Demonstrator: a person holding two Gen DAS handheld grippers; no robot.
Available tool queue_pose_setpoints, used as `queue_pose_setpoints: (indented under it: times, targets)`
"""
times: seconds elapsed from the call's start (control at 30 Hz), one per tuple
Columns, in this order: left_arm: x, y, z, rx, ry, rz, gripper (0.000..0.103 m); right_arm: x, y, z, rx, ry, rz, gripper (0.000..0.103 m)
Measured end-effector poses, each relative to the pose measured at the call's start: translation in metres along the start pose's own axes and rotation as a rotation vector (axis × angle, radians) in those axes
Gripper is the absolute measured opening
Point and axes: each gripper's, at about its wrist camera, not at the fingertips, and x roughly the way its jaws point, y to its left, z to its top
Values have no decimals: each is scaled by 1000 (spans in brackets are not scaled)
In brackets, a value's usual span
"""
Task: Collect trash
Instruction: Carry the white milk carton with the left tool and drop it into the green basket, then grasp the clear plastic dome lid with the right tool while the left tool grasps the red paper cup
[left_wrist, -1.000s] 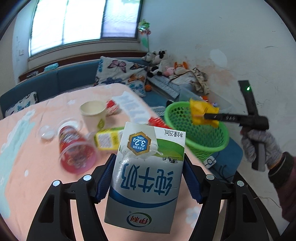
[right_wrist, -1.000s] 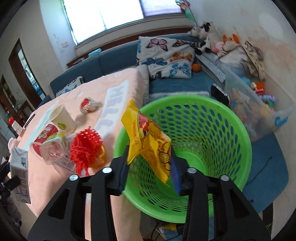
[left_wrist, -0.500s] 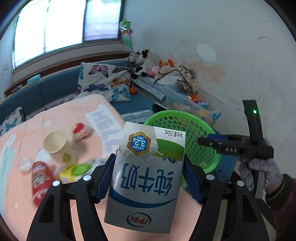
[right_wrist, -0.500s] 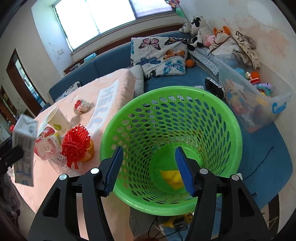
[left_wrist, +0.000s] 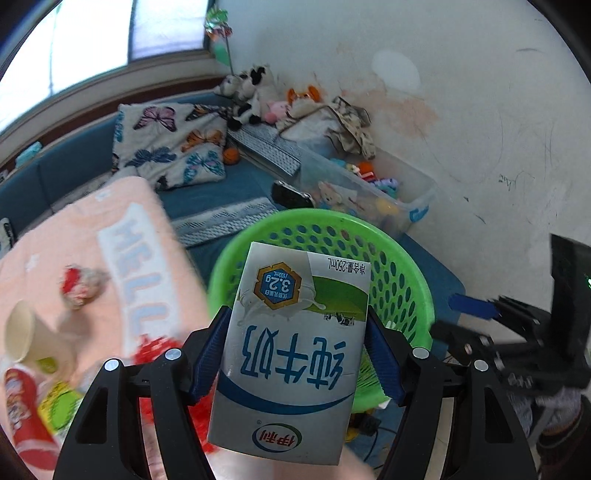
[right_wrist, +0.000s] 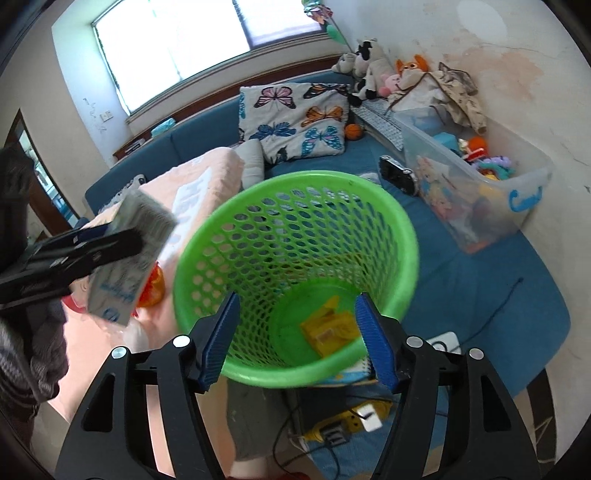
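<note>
My left claw (left_wrist: 297, 354) pinches the milk carton (left_wrist: 291, 354) beside the green basket (right_wrist: 295, 280), at the pink tabletop's (left_wrist: 55, 251) corner near a blue sofa (right_wrist: 207, 140). My right claw (right_wrist: 297, 339), opening and empty, hangs over the yellow wrapper (right_wrist: 328, 328) on the basket's floor; the tabletop's leftover trash is blurred.

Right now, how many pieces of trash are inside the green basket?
1: a yellow wrapper on the basket bottom. The near wall may hide others.
</note>
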Motion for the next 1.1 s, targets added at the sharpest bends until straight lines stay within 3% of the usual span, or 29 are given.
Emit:
queue_pose_setpoints:
  times: [0.2,0.43,0.73,1.1]
  targets:
    - [34,-16,10,9,54,-4,68,-5,-5,-12,-5,-1,-22,67]
    - [43,-21,15,2,50,-27,71,-6,-7,-18,13,5,-20,67]
    - [-2,-6,-2,-12,-16,-9,71,-8,15,-21,-18,2,28,67]
    - [-80,43,-45,-69,-104,113,75,-9,80,-18,-117,-12,127,71]
